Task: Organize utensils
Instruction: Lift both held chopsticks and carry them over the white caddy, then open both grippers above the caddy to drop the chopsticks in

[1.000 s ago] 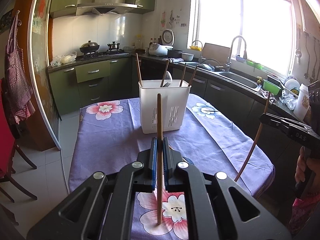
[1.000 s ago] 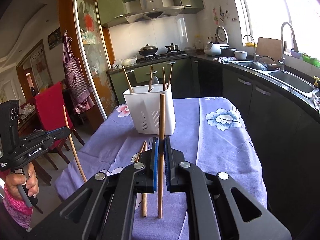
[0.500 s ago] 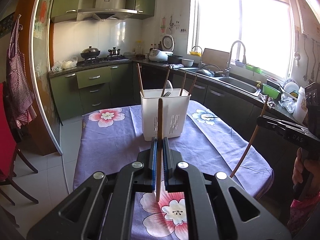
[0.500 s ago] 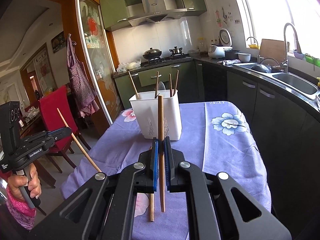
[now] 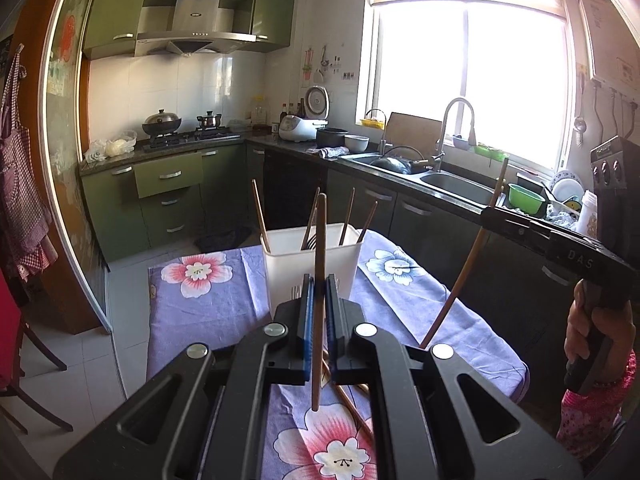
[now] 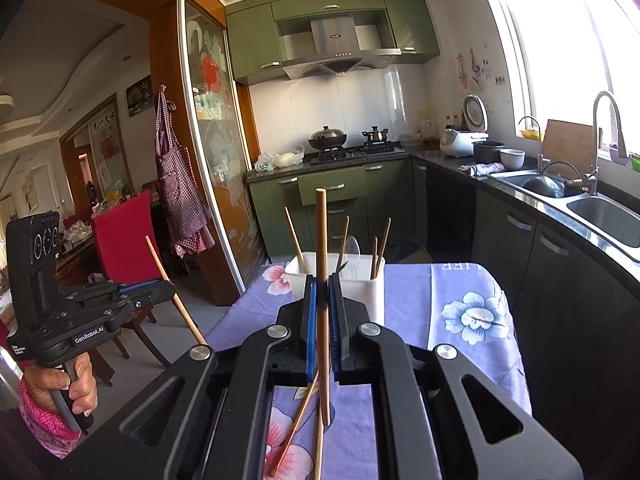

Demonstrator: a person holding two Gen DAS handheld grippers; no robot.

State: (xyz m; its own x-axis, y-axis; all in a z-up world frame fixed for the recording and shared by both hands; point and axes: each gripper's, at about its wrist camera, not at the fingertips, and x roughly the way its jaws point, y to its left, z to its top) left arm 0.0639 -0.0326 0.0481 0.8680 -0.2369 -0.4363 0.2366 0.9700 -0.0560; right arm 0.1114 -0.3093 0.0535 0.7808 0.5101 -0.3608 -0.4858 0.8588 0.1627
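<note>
My left gripper (image 5: 319,280) is shut on a wooden chopstick (image 5: 319,240), held upright above the table. My right gripper (image 6: 321,280) is shut on another wooden chopstick (image 6: 321,232), also upright. A white utensil holder (image 5: 280,264) stands at the table's middle, ahead of both grippers, with several chopsticks and a fork in it; it shows in the right wrist view (image 6: 374,292) too. Loose chopsticks (image 6: 298,424) lie on the cloth below the grippers. The right gripper also shows in the left wrist view (image 5: 490,216), the left gripper in the right wrist view (image 6: 160,286).
The table has a purple flowered cloth (image 5: 208,304). A kitchen counter with a sink (image 5: 456,186) runs along the right. A red chair (image 6: 124,232) stands left of the table. A stove with pots (image 5: 176,128) is at the back.
Both grippers have risen with their chopsticks, so the holder and table sit lower and farther in view. More loose chopsticks on the cloth have come into sight.
</note>
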